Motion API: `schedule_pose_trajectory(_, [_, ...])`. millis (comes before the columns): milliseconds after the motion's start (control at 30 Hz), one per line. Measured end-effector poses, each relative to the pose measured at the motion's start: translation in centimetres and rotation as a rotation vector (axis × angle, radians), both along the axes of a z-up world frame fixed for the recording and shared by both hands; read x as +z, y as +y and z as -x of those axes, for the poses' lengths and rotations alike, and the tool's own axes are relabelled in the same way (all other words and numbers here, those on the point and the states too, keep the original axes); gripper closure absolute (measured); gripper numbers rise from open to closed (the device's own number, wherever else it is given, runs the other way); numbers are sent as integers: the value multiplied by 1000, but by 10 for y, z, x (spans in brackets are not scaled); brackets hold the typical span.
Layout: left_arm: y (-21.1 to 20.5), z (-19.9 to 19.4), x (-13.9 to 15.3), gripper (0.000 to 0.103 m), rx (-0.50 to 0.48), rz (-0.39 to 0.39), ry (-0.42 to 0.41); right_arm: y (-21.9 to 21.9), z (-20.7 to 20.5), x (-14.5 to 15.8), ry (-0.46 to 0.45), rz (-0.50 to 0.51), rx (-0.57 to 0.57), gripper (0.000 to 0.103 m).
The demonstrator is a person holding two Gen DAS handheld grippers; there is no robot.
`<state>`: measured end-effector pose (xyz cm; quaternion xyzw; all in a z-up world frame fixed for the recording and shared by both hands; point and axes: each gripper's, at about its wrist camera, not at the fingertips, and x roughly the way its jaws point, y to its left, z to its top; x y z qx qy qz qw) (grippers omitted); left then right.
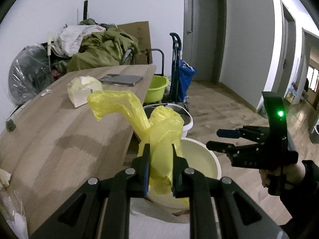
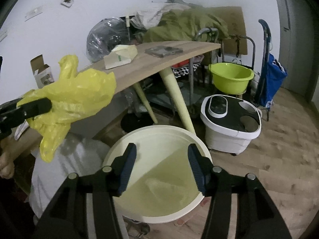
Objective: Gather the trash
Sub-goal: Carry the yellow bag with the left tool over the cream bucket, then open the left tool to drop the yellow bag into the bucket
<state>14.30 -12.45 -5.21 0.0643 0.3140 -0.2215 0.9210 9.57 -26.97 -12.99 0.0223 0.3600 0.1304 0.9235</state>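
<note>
My left gripper point(image 1: 159, 149) is shut on a crumpled yellow plastic bag point(image 1: 159, 131), held in the air beside the wooden table's edge and above a cream round bin point(image 1: 201, 159). In the right wrist view the same bag point(image 2: 75, 95) hangs at the left, pinched by the left gripper point(image 2: 39, 103). My right gripper point(image 2: 162, 155) is open and empty, hovering over the cream bin point(image 2: 159, 179), which looks empty inside. In the left wrist view the right gripper point(image 1: 219, 139) shows at the right, its jaws apart.
A wooden table point(image 1: 59, 135) holds a tissue pack point(image 1: 83, 89), a flat grey device point(image 1: 121, 79) and small scraps. A white and black foot bath point(image 2: 231, 123), a green basin point(image 2: 231, 77), a blue trolley point(image 2: 271, 79) and piled clutter stand behind.
</note>
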Motion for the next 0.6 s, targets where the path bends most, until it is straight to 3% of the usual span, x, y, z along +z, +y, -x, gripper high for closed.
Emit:
schedule_pose_trajectory(233, [-12,-20,-17,88,-32,1,73,-2,-8,-7,18,-2,-22,51])
schedule_pose_trajectory(600, [-57,-54,-67,88,-156,-39,277,-18,-13,-16,38,16,-91,51])
